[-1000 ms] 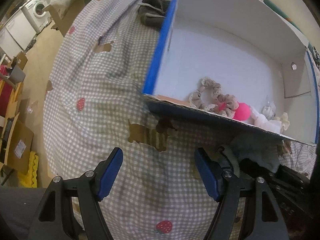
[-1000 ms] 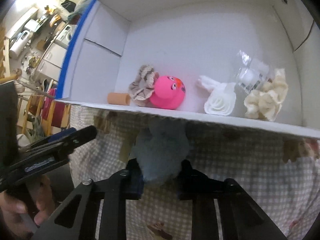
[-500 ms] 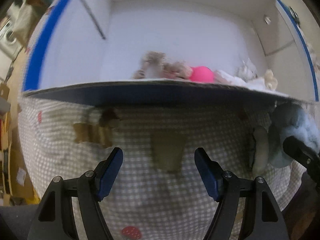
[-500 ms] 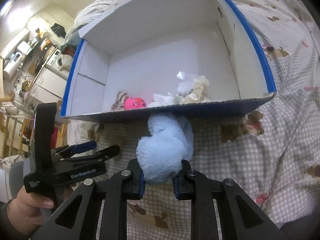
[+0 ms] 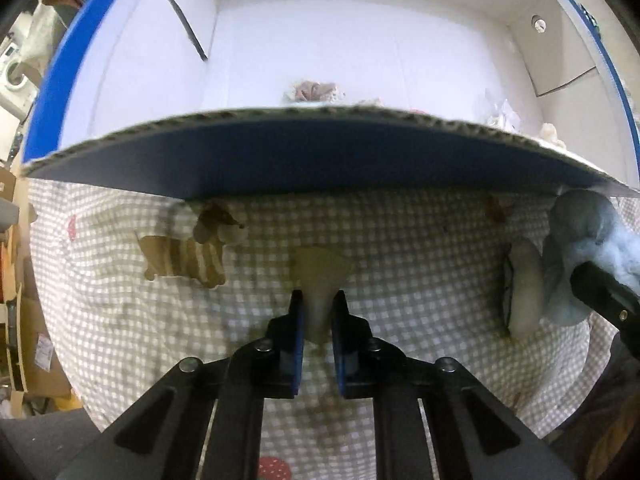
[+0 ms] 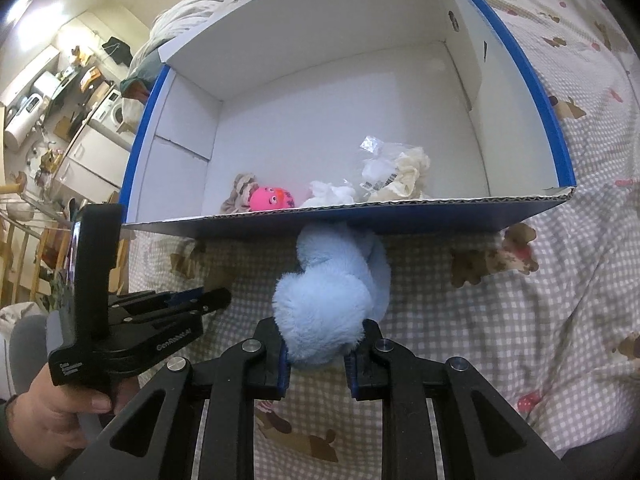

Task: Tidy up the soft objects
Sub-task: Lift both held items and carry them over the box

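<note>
A small beige soft piece (image 5: 320, 268) lies on the checked bed cover (image 5: 420, 280) in front of the box. My left gripper (image 5: 318, 300) points down at it; its jaws are closing, the blue pads pinching its narrow end. From the right wrist view the left gripper (image 6: 216, 298) shows side-on, held by a hand. My right gripper (image 6: 316, 344) is shut on a light blue plush toy (image 6: 328, 296), just before the near wall of the blue-and-white cardboard box (image 6: 400, 200). The plush (image 5: 576, 240) also shows at the right of the left wrist view.
Inside the box lie a pink ball toy (image 6: 272, 198), a tan scrunchie (image 6: 240, 190), a white cloth flower (image 6: 332, 194) and a cream scrunchie with a plastic bag (image 6: 404, 176). Another beige soft thing (image 5: 524, 280) lies beside the plush. The bed's edge drops off at the left.
The left jaws have come together on the beige piece after swinging round to face the box's front wall. The right gripper drew back and up from the box, plush still held.
</note>
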### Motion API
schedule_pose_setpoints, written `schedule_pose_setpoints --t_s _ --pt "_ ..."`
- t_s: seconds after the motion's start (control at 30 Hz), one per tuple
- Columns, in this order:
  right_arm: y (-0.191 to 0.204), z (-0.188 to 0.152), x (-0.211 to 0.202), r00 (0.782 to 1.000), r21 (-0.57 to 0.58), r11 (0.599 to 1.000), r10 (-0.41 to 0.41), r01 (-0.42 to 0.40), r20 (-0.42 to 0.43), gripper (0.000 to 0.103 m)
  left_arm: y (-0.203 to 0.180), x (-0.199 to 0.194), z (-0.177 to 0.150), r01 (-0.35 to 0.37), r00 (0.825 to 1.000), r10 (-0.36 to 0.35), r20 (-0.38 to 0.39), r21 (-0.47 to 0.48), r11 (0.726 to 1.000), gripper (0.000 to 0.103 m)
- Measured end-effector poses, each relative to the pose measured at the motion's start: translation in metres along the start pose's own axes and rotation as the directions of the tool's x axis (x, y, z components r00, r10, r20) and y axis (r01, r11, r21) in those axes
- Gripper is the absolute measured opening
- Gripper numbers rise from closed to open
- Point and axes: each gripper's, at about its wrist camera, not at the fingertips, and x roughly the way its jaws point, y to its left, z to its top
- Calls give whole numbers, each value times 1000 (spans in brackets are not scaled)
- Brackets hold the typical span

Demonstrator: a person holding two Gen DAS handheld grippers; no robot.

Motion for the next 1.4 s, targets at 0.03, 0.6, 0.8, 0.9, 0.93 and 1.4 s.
schedule_pose_setpoints --t_s 0.03,0.6,0.8,0.9,0.93,1.4 --pt "0 0 0 1000 -2 1000 -2 2 0 23 1 -1 0 -3 1000 3 5 -3 1000 11" --pt "19 0 3 1000 -54 999 -3 4 5 23 38 -37 -19 -51 995 60 74 -119 992 11" --pt "29 -5 -4 1000 -94 995 30 -30 0 23 34 -46 -32 -59 993 69 99 -96 994 11" --pt "34 -6 -14 998 -106 993 56 -54 14 23 37 -62 -40 -49 994 61 95 -131 990 11" --pt "36 -7 -17 998 -109 992 65 -63 18 23 38 -68 -42 -48 993 62 103 -134 990 11" --pt "58 13 -108 967 -294 948 179 -121 181 23 30 -151 -13 -23 955 62 289 -137 990 11"
